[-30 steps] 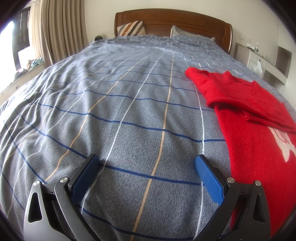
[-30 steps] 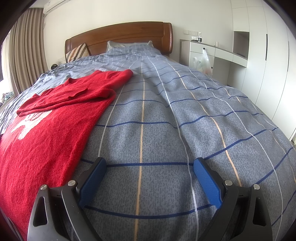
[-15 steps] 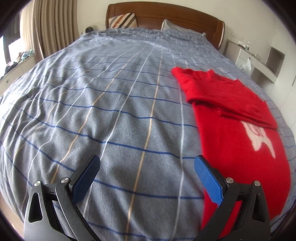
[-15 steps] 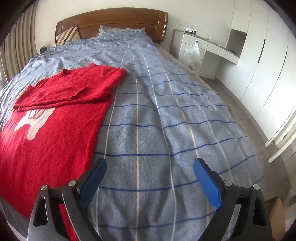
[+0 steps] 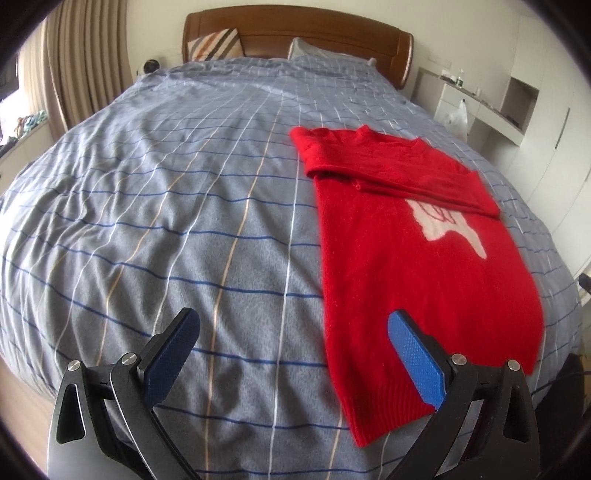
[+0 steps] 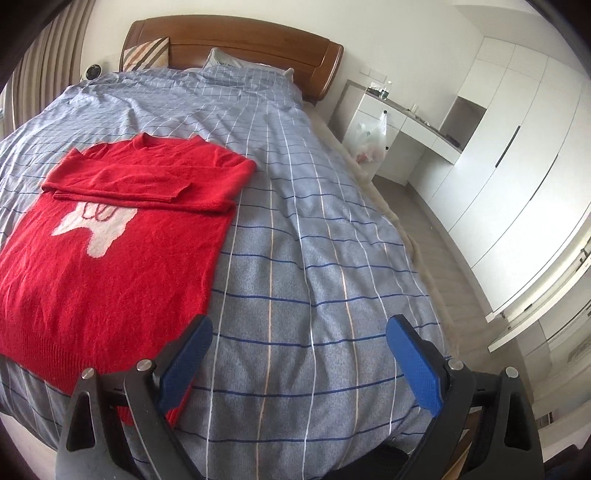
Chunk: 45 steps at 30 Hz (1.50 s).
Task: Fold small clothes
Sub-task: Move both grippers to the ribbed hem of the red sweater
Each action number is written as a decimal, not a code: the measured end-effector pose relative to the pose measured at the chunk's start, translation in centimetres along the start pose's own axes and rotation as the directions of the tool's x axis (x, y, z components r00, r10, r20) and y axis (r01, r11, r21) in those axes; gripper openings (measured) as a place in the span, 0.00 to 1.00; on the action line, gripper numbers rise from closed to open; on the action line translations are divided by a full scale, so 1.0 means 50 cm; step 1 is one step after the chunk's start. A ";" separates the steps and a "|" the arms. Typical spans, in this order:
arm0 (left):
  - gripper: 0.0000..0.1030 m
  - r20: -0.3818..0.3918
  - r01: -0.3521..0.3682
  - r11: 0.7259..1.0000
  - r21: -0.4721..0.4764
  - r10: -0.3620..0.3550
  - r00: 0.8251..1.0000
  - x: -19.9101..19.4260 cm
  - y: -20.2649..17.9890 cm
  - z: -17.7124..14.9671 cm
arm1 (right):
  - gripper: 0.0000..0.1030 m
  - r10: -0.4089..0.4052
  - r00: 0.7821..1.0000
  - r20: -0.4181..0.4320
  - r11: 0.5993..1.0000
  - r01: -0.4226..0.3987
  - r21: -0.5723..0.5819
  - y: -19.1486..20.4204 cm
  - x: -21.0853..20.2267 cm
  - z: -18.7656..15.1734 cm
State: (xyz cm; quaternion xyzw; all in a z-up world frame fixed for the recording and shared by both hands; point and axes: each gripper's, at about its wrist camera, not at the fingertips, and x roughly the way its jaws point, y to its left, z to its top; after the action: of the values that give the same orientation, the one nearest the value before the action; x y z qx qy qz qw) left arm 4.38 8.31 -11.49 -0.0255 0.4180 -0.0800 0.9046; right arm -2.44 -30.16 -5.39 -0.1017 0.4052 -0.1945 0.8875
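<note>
Light: soft, even daylight; shadows faint | Glare: window (image 5: 7, 99) blown out at left edge | Optics: strong fisheye bending, dark corner vignette | Focus: slightly soft throughout

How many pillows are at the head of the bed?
2. A striped pillow leans on the headboard at the left; a grey pillow lies to its right, partly under the bedcover. Others may be hidden.

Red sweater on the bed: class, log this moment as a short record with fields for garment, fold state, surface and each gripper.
garment: red sweater with a white picture on the front
fold state: sleeves folded across the chest, body still full length
surface: blue checked bedcover
left gripper: open, empty, above the sweater's left hem corner
right gripper: open, empty, at the sweater's right side
</note>
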 end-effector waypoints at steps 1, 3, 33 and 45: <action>0.99 -0.004 0.000 1.000 -0.007 0.000 1.000 0.000 0.002 -0.005 | 0.91 -0.001 1.000 -0.001 1.000 0.001 0.001 -0.002 -0.001 -0.001; 0.99 -0.011 -0.001 1.000 -0.018 0.001 1.000 -0.002 0.002 -0.016 | 0.91 0.006 1.000 -0.009 1.000 -0.006 0.002 -0.001 0.001 -0.004; 0.99 -0.112 -0.006 0.999 -0.032 0.003 0.994 0.011 -0.001 -0.099 | 0.91 0.424 0.900 -0.100 0.900 -0.407 0.153 0.074 0.024 -0.170; 0.99 -0.154 0.019 0.997 -0.081 -0.031 0.988 0.025 0.014 -0.114 | 0.91 0.469 0.876 -0.116 0.881 -0.453 0.139 0.018 0.036 -0.185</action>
State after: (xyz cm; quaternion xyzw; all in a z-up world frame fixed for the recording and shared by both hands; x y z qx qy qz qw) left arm 0.95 8.93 -16.21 -0.0603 0.4894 -0.0764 0.8666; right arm -8.16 -30.34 -12.96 0.0601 0.4704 -0.0056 0.8804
